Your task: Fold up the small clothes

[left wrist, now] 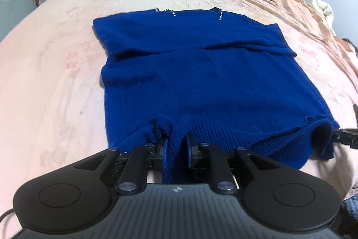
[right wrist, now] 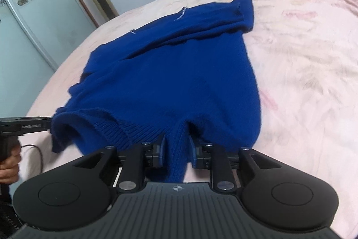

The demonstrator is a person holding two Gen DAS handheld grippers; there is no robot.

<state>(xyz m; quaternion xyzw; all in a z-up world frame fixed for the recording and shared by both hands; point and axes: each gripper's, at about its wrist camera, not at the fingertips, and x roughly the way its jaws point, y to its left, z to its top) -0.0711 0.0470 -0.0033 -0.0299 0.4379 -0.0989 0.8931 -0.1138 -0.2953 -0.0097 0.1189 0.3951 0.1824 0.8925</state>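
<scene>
The blue sweater [left wrist: 190,73] lies flat on the pink bed [left wrist: 56,59], with its sleeves folded across the top part. Its bottom edge is the part nearest to both cameras.

On the left, the left gripper [left wrist: 175,150] has its jaws pinching the bottom edge of the sweater near the left corner. A bunch of the ribbed cloth sits between them and hangs down a little. On the right, the right gripper [right wrist: 177,150] has its jaws pinching the same bottom edge near the other corner. Between the two grips the edge puffs up in a small hump.

The step looks like lifting the bottom edge and bringing it up to the neck end, to fold the sweater in half. To do it well, I think both grippers should rise together and stay level, so the edge stays straight. They should pull apart a little to make the hump go flat. They should move slowly toward the shiny beads [left wrist: 174,13] at the neck, so the folded sleeves do not slide. Then lay the edge down softly and let go
</scene>
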